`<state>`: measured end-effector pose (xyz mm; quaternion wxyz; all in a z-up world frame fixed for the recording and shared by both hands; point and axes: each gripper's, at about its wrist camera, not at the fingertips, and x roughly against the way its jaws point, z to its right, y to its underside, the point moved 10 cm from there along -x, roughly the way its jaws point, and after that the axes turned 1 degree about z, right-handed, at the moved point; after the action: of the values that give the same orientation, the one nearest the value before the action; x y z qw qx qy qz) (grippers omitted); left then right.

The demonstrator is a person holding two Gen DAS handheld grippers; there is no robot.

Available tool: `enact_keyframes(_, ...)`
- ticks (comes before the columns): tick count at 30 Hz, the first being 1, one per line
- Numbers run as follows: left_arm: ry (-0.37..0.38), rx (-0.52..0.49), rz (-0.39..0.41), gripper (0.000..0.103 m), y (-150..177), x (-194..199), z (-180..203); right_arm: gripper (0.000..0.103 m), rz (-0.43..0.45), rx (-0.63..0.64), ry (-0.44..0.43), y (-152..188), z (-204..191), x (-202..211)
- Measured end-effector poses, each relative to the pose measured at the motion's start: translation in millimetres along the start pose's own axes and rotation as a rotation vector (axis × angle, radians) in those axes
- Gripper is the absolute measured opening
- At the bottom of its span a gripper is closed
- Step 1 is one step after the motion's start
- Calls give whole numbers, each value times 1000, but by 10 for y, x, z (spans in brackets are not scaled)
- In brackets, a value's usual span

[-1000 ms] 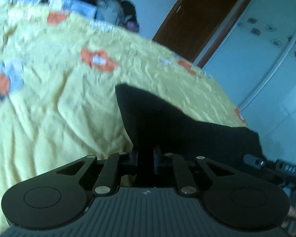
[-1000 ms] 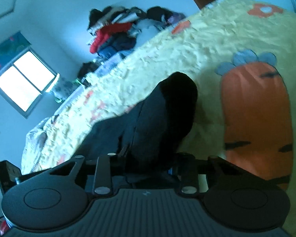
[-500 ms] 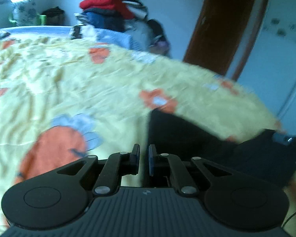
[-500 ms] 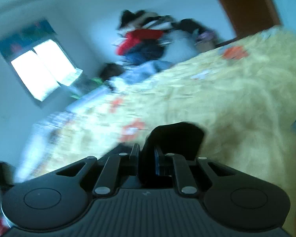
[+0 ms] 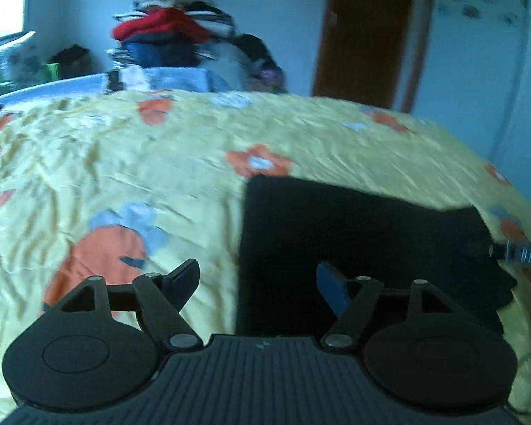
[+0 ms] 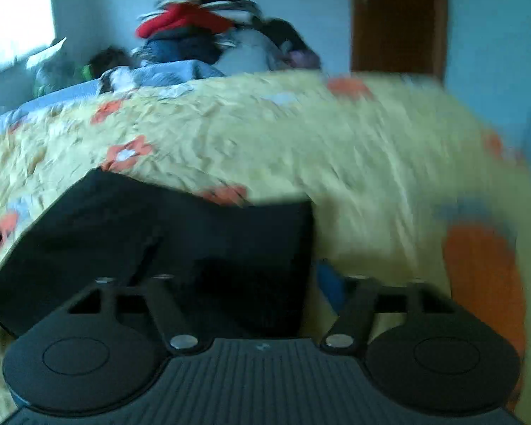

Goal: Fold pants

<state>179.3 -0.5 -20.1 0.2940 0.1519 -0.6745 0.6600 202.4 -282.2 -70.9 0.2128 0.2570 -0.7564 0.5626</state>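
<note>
The black pants (image 5: 354, 233) lie flat and folded on the yellow bedspread (image 5: 159, 163). In the left wrist view my left gripper (image 5: 258, 283) is open, over the pants' left edge, holding nothing. In the right wrist view the pants (image 6: 159, 233) spread to the left, and my right gripper (image 6: 258, 287) is open over their right edge, empty. The tip of the right gripper shows at the far right of the left wrist view (image 5: 520, 253).
The bedspread (image 6: 336, 148) has orange flowers and carrot prints. A pile of clothes (image 5: 173, 32) sits beyond the far end of the bed. A brown door (image 5: 368, 32) and a white wardrobe (image 5: 485, 63) stand at the right.
Both grippers were shut on the black cloth and have opened and let it go. The pants now lie flat on the bed. Both cameras levelled out.
</note>
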Motion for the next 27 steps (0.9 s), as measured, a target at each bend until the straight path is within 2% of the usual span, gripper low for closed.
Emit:
enact_keyframes(1, 8, -6, -4, 75, 20, -19, 58, 74, 34, -33, 16, -38, 66, 74)
enact_keyframes(3, 14, -15, -8, 75, 34, -79, 158, 76, 155, 9, 89, -189, 47, 263)
enact_keyframes(5, 27, -16, -8, 78, 39, -123, 259, 76, 222, 68, 33, -291, -179, 364)
enact_keyframes(6, 37, -24, -16, 83, 62, -162, 315, 75, 206, 98, -18, -285, -333, 336)
enact_keyframes(8, 29, -45, -55, 84, 153, -251, 369, 77, 97, 153, -100, -139, -583, 133)
enact_keyframes(9, 14, -58, -67, 85, 211, -283, 374, 78, 23, 167, -102, -17, -629, -6)
enact_keyframes(10, 2, -78, -66, 85, 263, -290, 381, 79, -29, 198, -66, 108, -629, -127)
enact_keyframes(11, -8, -93, -61, 86, 287, -274, 380, 80, -6, 251, -33, 148, -634, -134)
enact_keyframes(12, -25, -107, -49, 86, 305, -229, 368, 91, 5, 281, 1, 170, -628, -109)
enact_keyframes(13, -41, -113, -36, 86, 312, -171, 354, 102, -15, 261, 35, 191, -576, -91)
enact_keyframes(16, -100, -107, -2, 91, 285, 32, 338, 102, -62, 72, 52, 251, -450, 93)
enact_keyframes(18, -147, -89, 34, 100, 285, 177, 347, 102, -105, -40, 38, 354, -431, 228)
enact_keyframes(20, -195, -96, 52, 100, 345, 299, 387, 102, -147, -106, 37, 499, -473, 327)
enact_keyframes(22, -239, -114, 39, 101, 427, 365, 428, 102, -172, -108, 31, 655, -492, 460)
enact_keyframes(24, -270, -118, 25, 101, 534, 409, 448, 102, -179, -83, -13, 771, -602, 572)
enact_keyframes(27, -266, -80, 7, 101, 683, 423, 448, 102, -166, -4, 12, 895, -744, 634)
